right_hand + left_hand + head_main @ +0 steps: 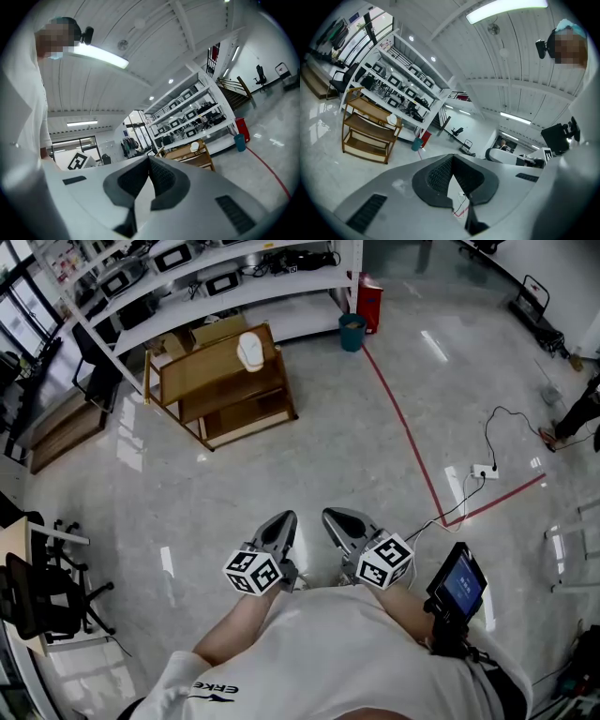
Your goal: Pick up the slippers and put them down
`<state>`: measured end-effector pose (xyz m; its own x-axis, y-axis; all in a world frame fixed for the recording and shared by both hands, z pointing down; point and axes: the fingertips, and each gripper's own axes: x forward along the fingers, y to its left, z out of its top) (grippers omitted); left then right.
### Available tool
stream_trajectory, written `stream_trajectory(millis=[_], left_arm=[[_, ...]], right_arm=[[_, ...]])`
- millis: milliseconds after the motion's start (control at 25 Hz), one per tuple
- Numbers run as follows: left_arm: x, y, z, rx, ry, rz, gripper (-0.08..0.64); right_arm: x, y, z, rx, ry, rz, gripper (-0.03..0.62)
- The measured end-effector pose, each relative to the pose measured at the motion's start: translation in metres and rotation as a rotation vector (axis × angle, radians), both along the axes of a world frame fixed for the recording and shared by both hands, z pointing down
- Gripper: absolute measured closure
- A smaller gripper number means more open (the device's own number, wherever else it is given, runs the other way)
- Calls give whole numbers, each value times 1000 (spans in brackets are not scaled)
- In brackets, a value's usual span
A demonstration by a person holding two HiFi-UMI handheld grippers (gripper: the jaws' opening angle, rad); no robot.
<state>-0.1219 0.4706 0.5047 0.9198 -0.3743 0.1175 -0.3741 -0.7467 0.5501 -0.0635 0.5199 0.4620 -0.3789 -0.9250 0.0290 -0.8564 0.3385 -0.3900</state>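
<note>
Nothing is done yet: the slippers [250,351] lie on the wooden rack [202,371], upper left. The left gripper [280,521] and right gripper [336,517], lower centre, have their jaws pressed together, empty.

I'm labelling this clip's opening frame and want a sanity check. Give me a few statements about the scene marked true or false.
1. The slippers lie on top of the wooden rack. True.
2. The left gripper holds a slipper. False: its jaws are together with nothing between them.
3. A teal bin stands on the floor by the white shelving. True.
4. The right gripper has its jaws wide open. False: they are shut and empty.
</note>
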Motion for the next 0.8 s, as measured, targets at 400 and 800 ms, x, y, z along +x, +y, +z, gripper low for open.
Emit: stream_trajectory(millis=[400, 800], left_arm=[[36, 10, -12, 32, 0, -26, 557], [66, 19, -15, 27, 5, -75, 557]], right_arm=[[27, 10, -19, 88, 20, -87, 588], [63, 18, -13, 48, 14, -84, 588]])
